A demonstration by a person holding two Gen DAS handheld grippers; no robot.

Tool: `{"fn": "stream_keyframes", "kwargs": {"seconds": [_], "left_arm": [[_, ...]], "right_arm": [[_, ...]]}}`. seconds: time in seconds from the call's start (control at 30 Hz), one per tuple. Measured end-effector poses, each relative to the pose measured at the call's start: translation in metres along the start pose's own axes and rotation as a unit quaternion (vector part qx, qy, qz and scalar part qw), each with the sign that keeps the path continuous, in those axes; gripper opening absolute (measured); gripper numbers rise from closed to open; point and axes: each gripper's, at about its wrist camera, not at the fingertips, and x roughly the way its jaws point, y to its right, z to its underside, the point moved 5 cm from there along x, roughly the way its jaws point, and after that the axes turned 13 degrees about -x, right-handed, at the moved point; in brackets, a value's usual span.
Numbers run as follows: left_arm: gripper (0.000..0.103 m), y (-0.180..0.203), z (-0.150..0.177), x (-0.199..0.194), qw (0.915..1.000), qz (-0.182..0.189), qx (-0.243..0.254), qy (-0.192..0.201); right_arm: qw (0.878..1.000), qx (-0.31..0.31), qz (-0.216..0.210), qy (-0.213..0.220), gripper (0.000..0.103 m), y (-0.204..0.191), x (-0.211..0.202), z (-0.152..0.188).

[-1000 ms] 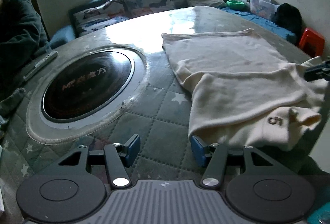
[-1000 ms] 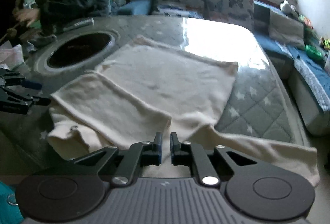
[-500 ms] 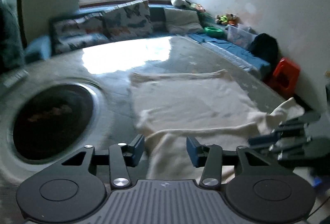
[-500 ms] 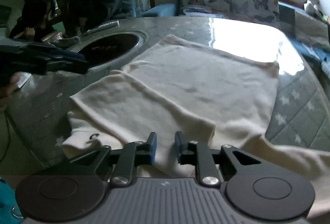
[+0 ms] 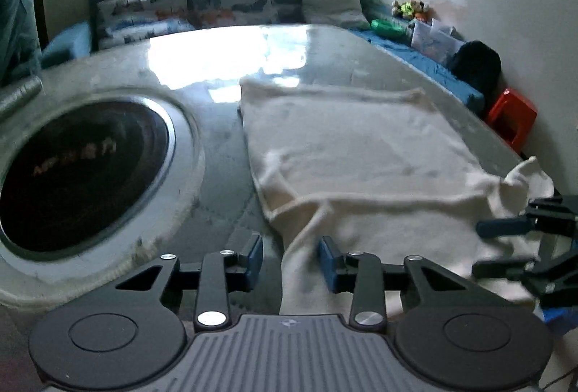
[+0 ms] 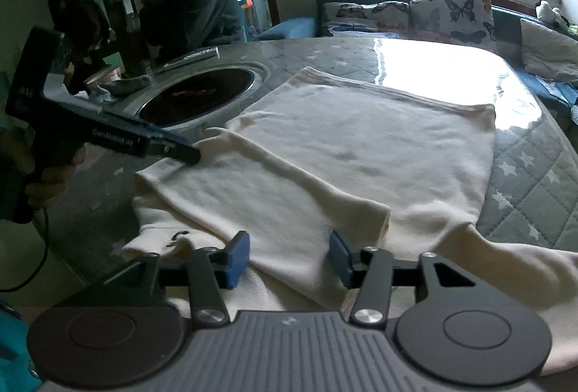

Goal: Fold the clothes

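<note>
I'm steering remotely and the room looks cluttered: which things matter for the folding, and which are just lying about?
For the job:
cream garment, one sleeve folded over it
left gripper, open
right gripper, open
quilted table

Lying about:
round cooktop
butterfly cushions
red stool

left gripper (image 5: pixel 290 256): jaws apart, straddling near edge of cream sweater (image 5: pixel 361 153) | sweater flat on quilted table (image 5: pixel 224 190) (1 sleeve folded over) | right gripper (image 5: pixel 505 244): at sweater's right edge
</note>
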Motion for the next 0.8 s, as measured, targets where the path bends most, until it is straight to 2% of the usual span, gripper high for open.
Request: {"fn": "stream_keyframes", "kwargs": {"seconds": [0.13,0.17,0.37,0.4,0.47,0.5,0.6,0.7,0.8], "left_arm": [[0.036,0.011,-0.004,0.003,1.0000,0.002,0.006,0.004],[0.037,0.014,-0.005,0.004,1.0000,0.003,0.007,0.005],[0.037,0.025,-0.008,0.008,0.9998,0.002,0.017,0.010],[0.037,0.026,-0.008,0.008,0.9998,0.000,0.019,0.010],[0.038,0.029,-0.008,0.008,0.9997,0.001,0.023,0.011],[0.040,0.031,-0.009,0.007,0.9996,0.001,0.024,0.012],[0.043,0.036,-0.010,0.004,0.9995,0.003,0.029,0.014],[0.052,0.049,-0.010,0.001,0.9990,0.015,0.038,0.017],[0.054,0.064,-0.007,0.000,0.9982,0.026,0.051,0.017]], "right_arm": [[1.000,-0.010,0.001,0.011,0.052,-0.006,-0.002,-0.006],[1.000,-0.011,-0.002,0.011,0.057,-0.006,-0.001,-0.006],[1.000,0.012,0.000,0.018,0.060,0.000,-0.003,0.001],[1.000,0.013,0.002,0.024,0.062,0.001,-0.007,0.001],[0.999,0.014,0.008,0.033,0.079,0.002,-0.016,0.001],[0.999,0.014,0.013,0.037,0.081,0.003,-0.020,0.001],[0.998,0.021,0.036,0.044,0.082,0.008,-0.033,0.005],[0.996,0.043,0.060,0.046,0.082,0.019,-0.046,0.014],[0.991,0.079,0.100,0.040,0.076,0.037,-0.060,0.027]]}}
